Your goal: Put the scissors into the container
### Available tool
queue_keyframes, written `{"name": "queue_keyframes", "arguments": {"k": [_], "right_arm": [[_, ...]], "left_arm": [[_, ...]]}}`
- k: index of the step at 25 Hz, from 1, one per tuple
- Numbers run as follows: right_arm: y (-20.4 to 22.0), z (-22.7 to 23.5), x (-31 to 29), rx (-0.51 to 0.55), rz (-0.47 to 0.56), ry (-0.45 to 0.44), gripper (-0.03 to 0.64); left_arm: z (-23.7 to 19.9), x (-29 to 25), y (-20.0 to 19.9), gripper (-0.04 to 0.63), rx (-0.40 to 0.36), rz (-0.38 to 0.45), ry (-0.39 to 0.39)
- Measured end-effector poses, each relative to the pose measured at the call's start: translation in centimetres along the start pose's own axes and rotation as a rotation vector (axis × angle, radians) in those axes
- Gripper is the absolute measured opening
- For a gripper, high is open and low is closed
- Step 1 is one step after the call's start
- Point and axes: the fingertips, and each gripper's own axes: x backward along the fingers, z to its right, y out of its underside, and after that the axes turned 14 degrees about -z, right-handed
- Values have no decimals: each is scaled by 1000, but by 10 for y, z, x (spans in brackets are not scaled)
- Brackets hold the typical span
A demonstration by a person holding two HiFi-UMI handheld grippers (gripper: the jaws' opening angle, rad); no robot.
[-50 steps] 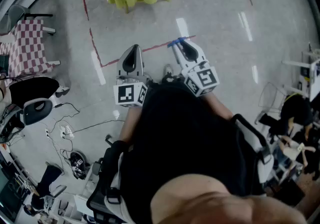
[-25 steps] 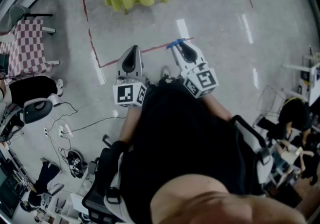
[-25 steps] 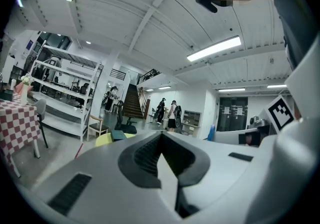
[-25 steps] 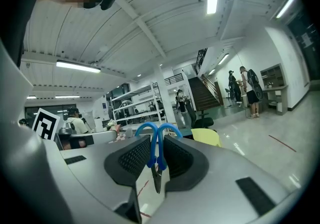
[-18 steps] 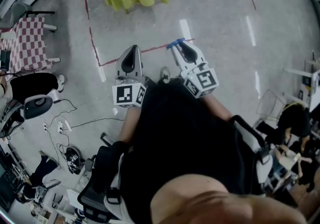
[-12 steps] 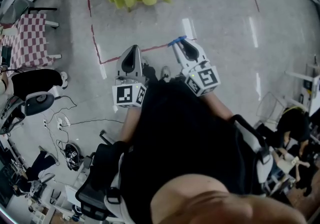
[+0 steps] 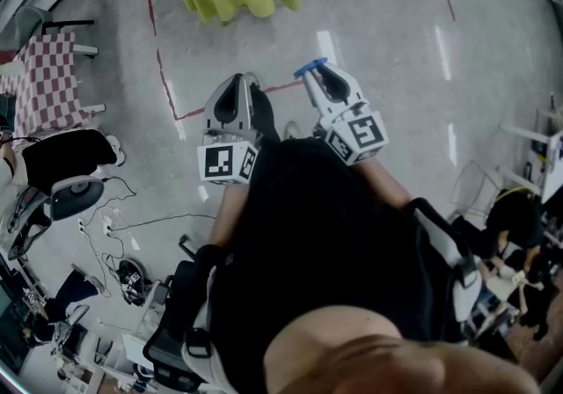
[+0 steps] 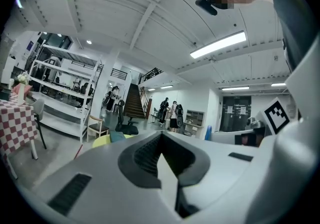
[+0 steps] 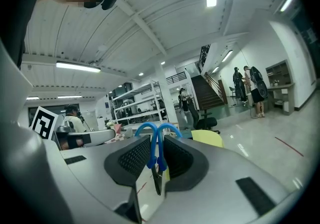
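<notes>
Right tongs (image 9: 156,160), held out forward, grip the scissors (image 9: 152,143).

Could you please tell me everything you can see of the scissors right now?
The scissors have two bright blue loop handles, plastic by their look, and dark blades that seem closed. The right gripper is shut on them: its jaws press the blue shanks just below the loops, which stick out past the jaw tips, while the blades point back toward the camera. In the head view only the blue end shows, held above the floor. Nothing else touches them.
</notes>
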Motion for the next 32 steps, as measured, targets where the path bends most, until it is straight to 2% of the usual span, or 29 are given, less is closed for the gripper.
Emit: {"name": "queue_keyframes", "arguments": {"k": [18, 25, 32], "right_arm": [[-94, 25, -184, -9, -19, 77, 80], [-123, 40, -233, -22, -6, 123, 80], [-142, 56, -272, -14, -14, 126, 80]], "left_arm": [[-159, -124, -81, -3, 7, 1, 96], [-199, -163, -107, -3, -4, -8, 135], [-222, -189, -109, -3, 27, -32, 142]]}}
